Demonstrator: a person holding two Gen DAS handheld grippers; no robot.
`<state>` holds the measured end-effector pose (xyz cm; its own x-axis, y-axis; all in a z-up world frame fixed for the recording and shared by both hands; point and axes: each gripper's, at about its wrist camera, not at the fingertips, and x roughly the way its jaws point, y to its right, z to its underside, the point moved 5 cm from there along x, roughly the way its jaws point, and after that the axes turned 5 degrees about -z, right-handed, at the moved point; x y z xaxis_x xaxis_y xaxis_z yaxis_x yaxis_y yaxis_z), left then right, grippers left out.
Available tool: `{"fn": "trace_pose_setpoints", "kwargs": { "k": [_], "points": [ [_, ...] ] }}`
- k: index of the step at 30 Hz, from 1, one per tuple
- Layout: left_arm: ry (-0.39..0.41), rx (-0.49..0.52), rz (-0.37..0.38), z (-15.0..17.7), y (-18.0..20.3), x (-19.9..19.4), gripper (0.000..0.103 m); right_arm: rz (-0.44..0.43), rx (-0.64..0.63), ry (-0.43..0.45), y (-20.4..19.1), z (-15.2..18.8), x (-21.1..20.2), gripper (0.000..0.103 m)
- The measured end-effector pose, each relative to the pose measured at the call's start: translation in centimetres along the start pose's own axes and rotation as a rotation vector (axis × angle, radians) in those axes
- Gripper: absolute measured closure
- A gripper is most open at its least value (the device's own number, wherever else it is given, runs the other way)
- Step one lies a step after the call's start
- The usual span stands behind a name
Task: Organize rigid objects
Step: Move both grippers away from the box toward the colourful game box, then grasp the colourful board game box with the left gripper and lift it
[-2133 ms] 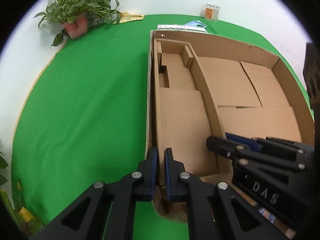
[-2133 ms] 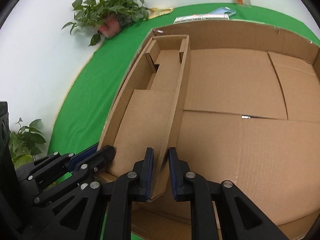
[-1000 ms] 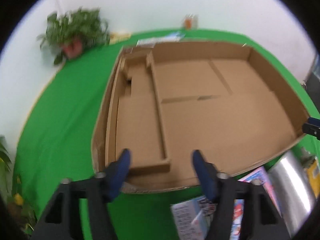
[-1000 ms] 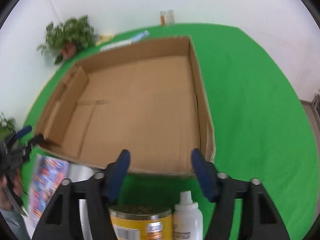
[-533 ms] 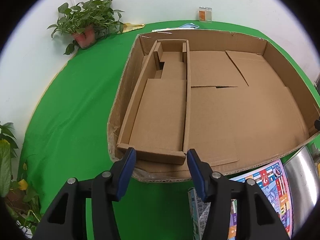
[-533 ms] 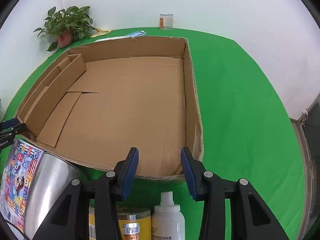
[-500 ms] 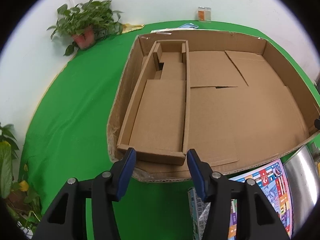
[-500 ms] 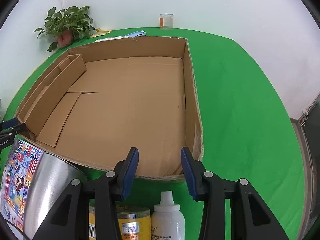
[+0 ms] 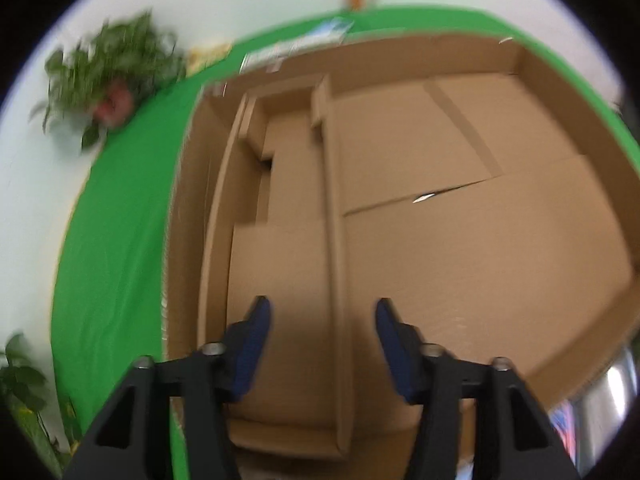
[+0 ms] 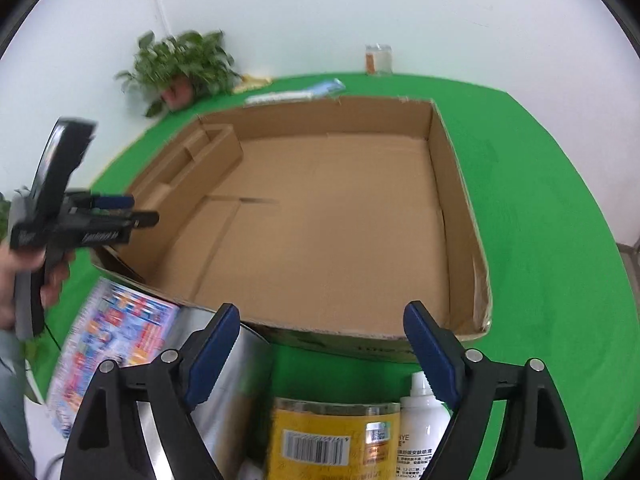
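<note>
A large open cardboard box (image 9: 500,280) lies on the green cloth, with a narrow inner tray (image 9: 280,280) along its left side. My left gripper (image 9: 322,320) hovers over the tray's near end. Its jaws are closing, the tray's right wall (image 9: 334,240) runs between them, and the pads do not touch it. My right gripper (image 10: 320,320) hangs before the box (image 10: 456,220), jaws opening with nothing between them. Under it stand a yellow can (image 10: 332,440), a white bottle (image 10: 420,420) and a steel cylinder (image 10: 228,400). A colourful book (image 10: 116,340) lies to their left.
A person's hand (image 10: 24,280) holds the left gripper (image 10: 112,212) at the box's left corner. Behind the box are a potted plant (image 10: 180,68), a glass jar (image 10: 378,60) and flat packets (image 10: 296,94). Green cloth (image 10: 540,240) lies to the right of the box.
The left gripper has moved forward from before the box's near edge to over the inner tray. The right gripper's jaws have spread much wider, and it has drawn back a little.
</note>
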<state>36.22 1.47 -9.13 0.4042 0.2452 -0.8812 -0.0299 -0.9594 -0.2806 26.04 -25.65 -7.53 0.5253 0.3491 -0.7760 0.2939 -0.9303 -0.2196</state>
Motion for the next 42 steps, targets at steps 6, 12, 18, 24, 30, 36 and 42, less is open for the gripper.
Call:
{"fn": "trace_pose_setpoints", "kwargs": {
  "k": [6, 12, 18, 24, 30, 36, 42],
  "points": [
    [-0.032, -0.182, -0.006, 0.3, -2.3, 0.3, 0.066, 0.066, -0.017, 0.002, 1.0, 0.4, 0.3, 0.029],
    [-0.027, -0.184, -0.056, 0.5, -2.2, 0.1, 0.063, 0.074, 0.002, 0.016, 1.9, 0.6, 0.3, 0.027],
    [0.205, -0.192, 0.036, 3.4, -3.7, -8.5, 0.038, -0.002, -0.011, 0.130, 0.5, 1.2, -4.3, 0.000],
    [0.403, -0.283, 0.187, 12.1, -5.6, -18.1, 0.001, -0.223, -0.043, 0.228, -3.5, 3.8, -11.0, 0.000],
    [0.189, -0.330, 0.420, 16.6, -2.3, -13.7, 0.001, -0.483, -0.231, 0.132, -11.9, 8.9, -13.5, 0.000],
    [0.009, -0.292, 0.533, 17.1, 1.5, -8.6, 0.011, -0.509, -0.279, -0.012, -16.7, 13.6, -11.3, 0.000],
    [0.002, -0.322, 0.563, 16.6, 1.6, -8.0, 0.048, -0.451, -0.205, -0.051, -16.1, 14.1, -8.8, 0.000]
  ]
}}
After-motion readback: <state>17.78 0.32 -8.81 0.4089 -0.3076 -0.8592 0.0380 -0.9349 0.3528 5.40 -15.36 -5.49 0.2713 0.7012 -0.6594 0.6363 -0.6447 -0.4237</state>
